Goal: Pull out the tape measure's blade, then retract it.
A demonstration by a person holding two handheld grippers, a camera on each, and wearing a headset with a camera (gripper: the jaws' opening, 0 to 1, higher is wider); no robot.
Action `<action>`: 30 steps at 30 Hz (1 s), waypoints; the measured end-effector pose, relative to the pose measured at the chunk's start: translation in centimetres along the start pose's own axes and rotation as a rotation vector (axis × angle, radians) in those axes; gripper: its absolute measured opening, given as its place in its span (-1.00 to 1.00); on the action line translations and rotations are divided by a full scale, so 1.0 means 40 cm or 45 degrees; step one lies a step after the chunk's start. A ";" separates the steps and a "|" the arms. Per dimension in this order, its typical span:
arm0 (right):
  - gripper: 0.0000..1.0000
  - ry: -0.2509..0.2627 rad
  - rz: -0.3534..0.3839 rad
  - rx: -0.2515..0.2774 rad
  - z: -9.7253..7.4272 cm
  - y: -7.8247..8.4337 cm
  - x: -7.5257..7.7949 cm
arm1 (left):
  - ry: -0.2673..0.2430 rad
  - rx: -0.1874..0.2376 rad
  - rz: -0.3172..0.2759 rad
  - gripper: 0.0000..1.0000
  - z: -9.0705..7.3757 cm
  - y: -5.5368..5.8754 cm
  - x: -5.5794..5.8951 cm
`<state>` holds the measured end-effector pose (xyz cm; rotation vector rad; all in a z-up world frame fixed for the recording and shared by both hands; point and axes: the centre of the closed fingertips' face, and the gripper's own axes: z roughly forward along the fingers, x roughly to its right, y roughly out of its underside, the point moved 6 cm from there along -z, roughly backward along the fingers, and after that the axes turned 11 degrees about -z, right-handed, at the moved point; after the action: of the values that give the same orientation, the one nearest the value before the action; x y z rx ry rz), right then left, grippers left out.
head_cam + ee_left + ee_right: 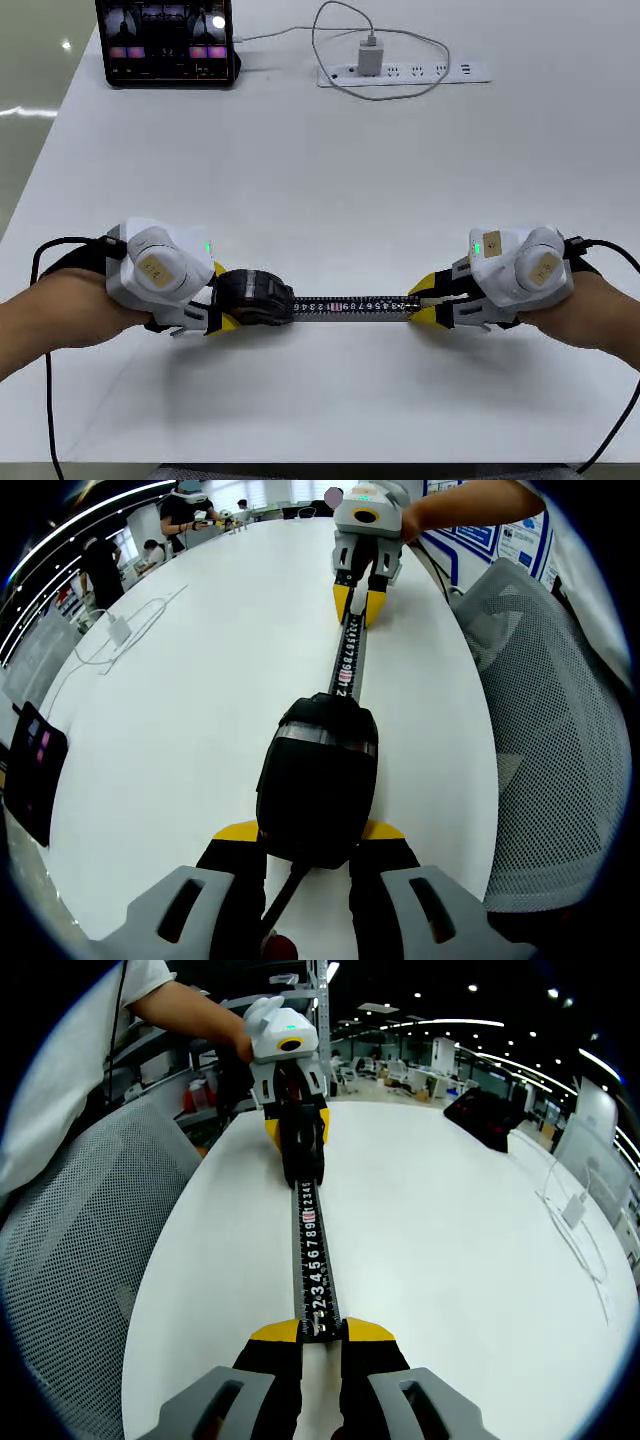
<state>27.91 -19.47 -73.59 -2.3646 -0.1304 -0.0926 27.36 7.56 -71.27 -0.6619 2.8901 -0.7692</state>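
My left tool [224, 297] is clamped on the case [258, 297] to anchor it. My right tool [424, 299] pinches the blade [350, 303] tip for pulling. Blade spans lower middle of head view, low over desk [320, 180].

My left gripper [228, 297] and right gripper [421, 300] are white and pale grey in the body, each with a small green light and black jaws tipped in yellow. The tape measure case [255, 296] is black with a grey band across it, and its blade [350, 304] is dark with white numerals and one red mark. The table [320, 160] is plain white; at its far left the tablet [168, 42] is black with a pink-and-purple screen, at its far right the power strip [420, 72] is white, and the chair [545, 730] is pale grey mesh.
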 end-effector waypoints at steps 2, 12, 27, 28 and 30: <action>-0.80 -0.001 0.001 -0.004 -0.002 0.004 0.001 | 0.000 0.000 0.000 -0.48 0.000 0.000 0.000; -0.80 -0.002 -0.002 -0.024 -0.022 0.009 -0.003 | -0.003 0.000 -0.004 -0.48 -0.001 -0.001 0.002; -0.80 0.003 -0.003 -0.039 -0.049 0.026 -0.008 | -0.004 -0.001 -0.004 -0.48 -0.003 -0.001 0.004; -0.80 0.003 -0.003 -0.040 -0.050 0.027 -0.007 | -0.004 -0.001 -0.004 -0.48 -0.002 -0.001 0.004; -0.80 0.002 0.000 -0.045 -0.053 0.030 -0.008 | -0.003 -0.001 -0.002 -0.48 -0.002 -0.001 0.004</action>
<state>27.66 -21.84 -72.96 -2.4001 -0.1292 -0.0973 27.21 7.50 -71.16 -0.6646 2.8883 -0.7665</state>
